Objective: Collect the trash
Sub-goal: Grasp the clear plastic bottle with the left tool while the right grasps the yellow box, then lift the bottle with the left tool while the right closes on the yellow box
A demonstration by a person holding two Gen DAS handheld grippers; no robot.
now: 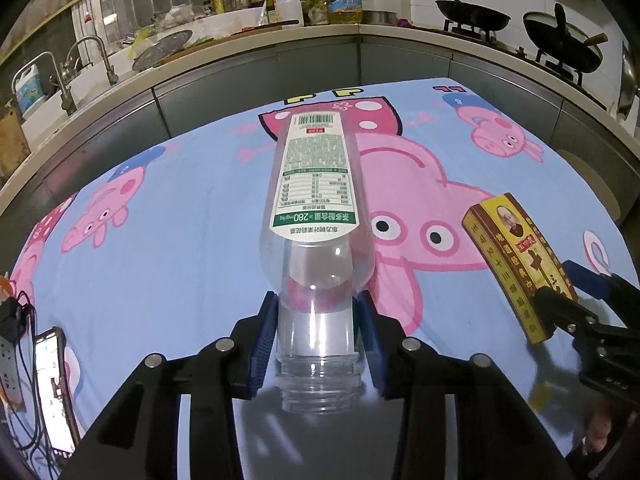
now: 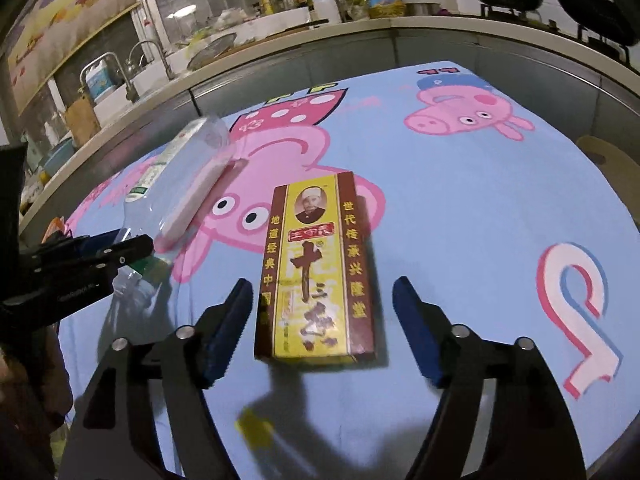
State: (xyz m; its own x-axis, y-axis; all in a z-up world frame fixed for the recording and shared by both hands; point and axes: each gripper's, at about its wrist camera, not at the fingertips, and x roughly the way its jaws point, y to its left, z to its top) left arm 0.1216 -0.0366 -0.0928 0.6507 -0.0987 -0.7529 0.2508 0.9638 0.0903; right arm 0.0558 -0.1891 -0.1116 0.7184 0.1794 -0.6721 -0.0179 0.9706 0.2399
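Observation:
An empty clear plastic bottle [image 1: 312, 216] with a green and white label lies on the blue cartoon-pig cloth [image 1: 180, 220]. My left gripper [image 1: 316, 332] is shut on its neck. The bottle also shows in the right wrist view [image 2: 180, 184], with my left gripper [image 2: 120, 256] at its neck. A yellow and brown spice box [image 2: 316, 272] lies flat on the cloth. My right gripper [image 2: 322, 320] is open, its blue pads on either side of the box's near end without touching it. In the left wrist view the box [image 1: 516, 260] sits at the right with my right gripper [image 1: 576, 292] around it.
A phone [image 1: 52, 388] and cables lie at the table's left edge. A kitchen counter [image 1: 280, 36] with sink, bottles and woks [image 1: 472, 12] runs behind the table. A small yellow scrap [image 2: 252, 428] lies on the cloth near the front edge.

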